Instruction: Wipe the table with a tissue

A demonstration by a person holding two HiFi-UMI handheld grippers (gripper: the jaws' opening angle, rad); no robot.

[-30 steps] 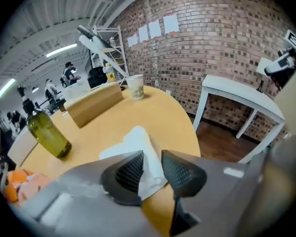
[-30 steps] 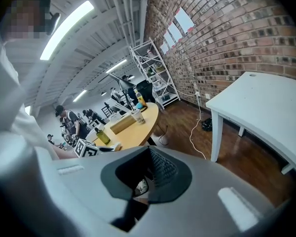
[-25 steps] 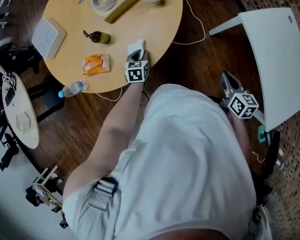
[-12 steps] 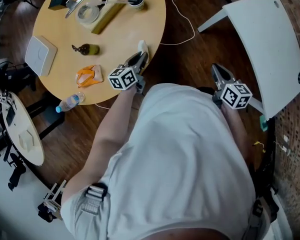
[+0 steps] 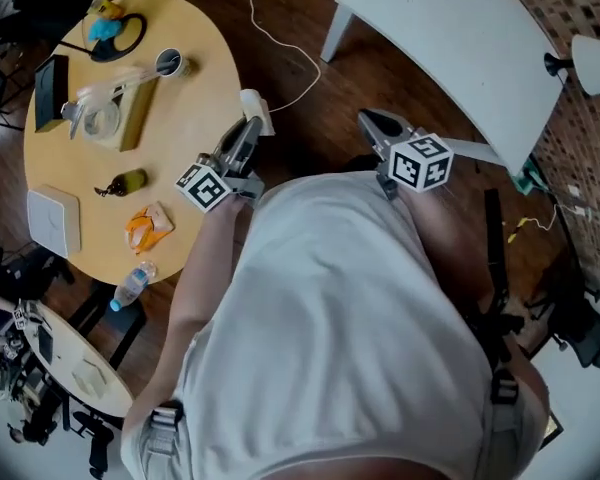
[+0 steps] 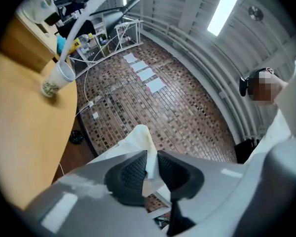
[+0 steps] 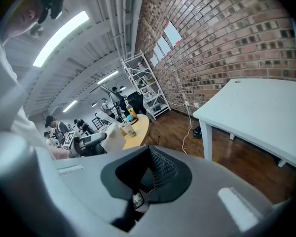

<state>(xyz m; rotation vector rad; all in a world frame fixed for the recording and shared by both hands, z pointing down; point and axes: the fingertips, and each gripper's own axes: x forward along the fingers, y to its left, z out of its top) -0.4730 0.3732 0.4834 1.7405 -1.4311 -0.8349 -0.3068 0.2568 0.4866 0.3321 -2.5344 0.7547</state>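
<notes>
tissue (image 6: 142,136): poking out past the jaw tips, long axis running along them, hovering just beside the table (image 5: 55,153) rim
left gripper (image 6: 152,163): pinching it
right gripper (image 7: 147,168): sitting closed, empty
hidden: tissue's tail vanishing behind the pads (image 6: 132,174)

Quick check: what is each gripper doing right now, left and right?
Left gripper: jaws closed on the tissue.
Right gripper: jaws closed, nothing between them.

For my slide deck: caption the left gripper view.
Left gripper pinches a white tissue beside the round wooden table.
</notes>
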